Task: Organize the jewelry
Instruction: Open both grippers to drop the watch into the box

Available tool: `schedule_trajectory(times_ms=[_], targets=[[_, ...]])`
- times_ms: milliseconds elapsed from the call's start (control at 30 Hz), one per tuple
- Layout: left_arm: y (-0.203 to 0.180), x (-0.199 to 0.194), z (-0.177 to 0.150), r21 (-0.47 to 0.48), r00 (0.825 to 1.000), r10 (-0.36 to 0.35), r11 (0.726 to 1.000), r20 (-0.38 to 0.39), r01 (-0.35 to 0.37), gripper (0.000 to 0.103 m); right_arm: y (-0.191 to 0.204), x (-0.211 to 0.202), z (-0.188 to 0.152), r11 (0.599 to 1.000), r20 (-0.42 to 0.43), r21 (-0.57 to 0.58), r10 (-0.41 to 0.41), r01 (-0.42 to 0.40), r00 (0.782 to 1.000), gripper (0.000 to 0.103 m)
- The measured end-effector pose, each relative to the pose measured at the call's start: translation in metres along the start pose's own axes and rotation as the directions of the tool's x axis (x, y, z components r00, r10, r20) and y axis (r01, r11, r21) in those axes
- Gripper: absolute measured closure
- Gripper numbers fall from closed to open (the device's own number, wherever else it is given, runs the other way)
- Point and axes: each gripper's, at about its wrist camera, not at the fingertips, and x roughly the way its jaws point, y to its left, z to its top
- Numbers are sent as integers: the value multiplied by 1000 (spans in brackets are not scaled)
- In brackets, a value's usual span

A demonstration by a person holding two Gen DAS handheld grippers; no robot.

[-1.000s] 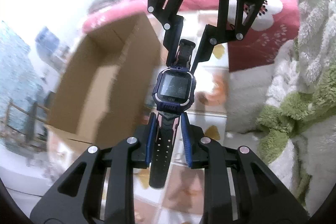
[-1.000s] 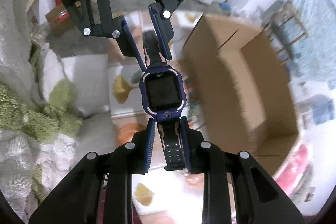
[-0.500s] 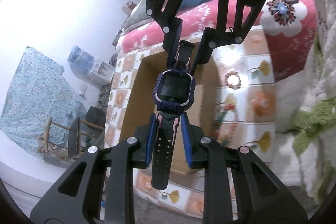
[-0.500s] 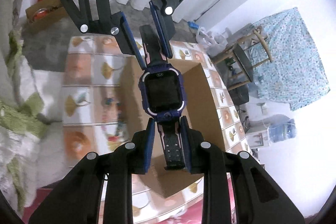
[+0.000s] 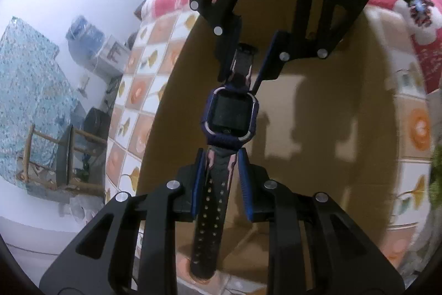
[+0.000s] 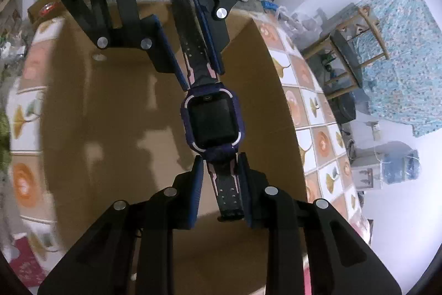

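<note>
A dark blue watch [image 5: 230, 115] hangs stretched between two grippers above an open cardboard box [image 5: 317, 129]. The left gripper [image 5: 221, 156] pinches the long holed strap; the right gripper [image 6: 219, 161] pinches the short strap end. The box sits on a tiled floor [image 6: 312, 101].

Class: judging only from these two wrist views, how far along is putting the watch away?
Done: the watch is over the open cardboard box. In hand: left gripper and right gripper each clamp a strap end. Left: lower and release it.
</note>
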Motion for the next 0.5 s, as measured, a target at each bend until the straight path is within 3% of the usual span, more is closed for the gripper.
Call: schedule_trajectory(times_ms=[100,167,233,400,500], targets=[[13,13,-4,-43,1000,14,999,-27,-15,79,-2,22,0,1000,-34,-16,-23,23,999,74],[19,13,-5,-67,999,23,997,-26,-24,73,-1,29,-2,999,-47,-16,-32,31,998,66],[20,9,-7,-83,999,33,996,-17,-34,65,-2,28,-4,999,-45,-12,-45,44,998,64],[14,-22,-11,-95,997,71,993,1,-71,54,-13,-9,-17,990,-13,85,-111,112,994,62],[12,-49,-14,-135,994,108,985,30,-103,45,-23,-46,-31,967,15,194,-171,165,985,55]])
